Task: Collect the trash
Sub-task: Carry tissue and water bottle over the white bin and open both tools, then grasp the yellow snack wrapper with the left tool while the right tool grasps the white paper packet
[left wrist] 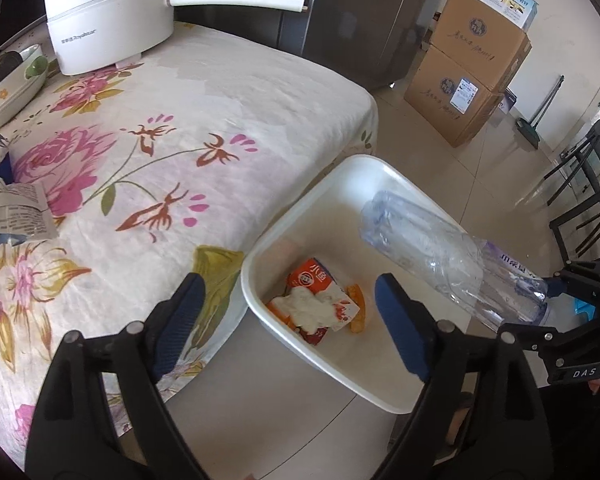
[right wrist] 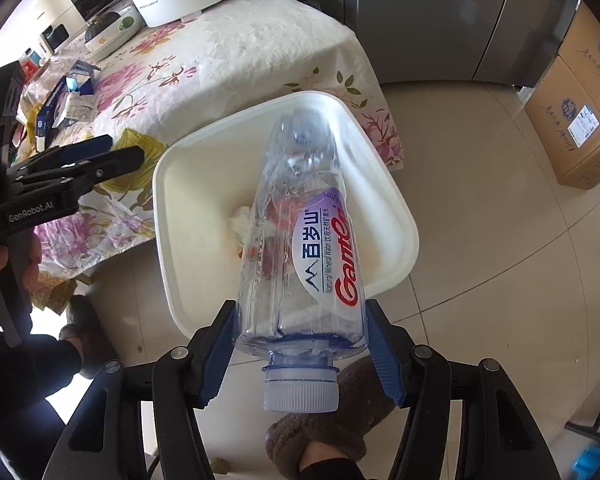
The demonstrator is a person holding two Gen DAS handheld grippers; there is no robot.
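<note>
A white plastic bin (left wrist: pixel 247 280) stands on the floor beside the table; an orange-and-white snack wrapper (left wrist: pixel 320 300) and a crumpled tissue lie in it. My left gripper (left wrist: pixel 290 314) hangs open above the bin's near rim with nothing between its fingers. My right gripper (right wrist: pixel 300 322) is shut on a clear water bottle (right wrist: pixel 300 232) with a purple and red label. It grips near the neck, with the white cap toward the camera. The bottle (left wrist: pixel 428 248) slants over the bin (right wrist: pixel 162 200). The left gripper (right wrist: pixel 100 156) also shows at the table edge in the right wrist view.
The table wears a floral cloth (left wrist: pixel 160 152) and carries a white electric pot (left wrist: pixel 108 20), a dish (left wrist: pixel 12 80) and paper and packaging scraps (right wrist: pixel 68 100) at its left. Cardboard boxes (left wrist: pixel 468 76), a grey cabinet (right wrist: pixel 440 16) and black chairs (left wrist: pixel 588 184) stand around. A person's slippered foot (right wrist: pixel 332 416) is below.
</note>
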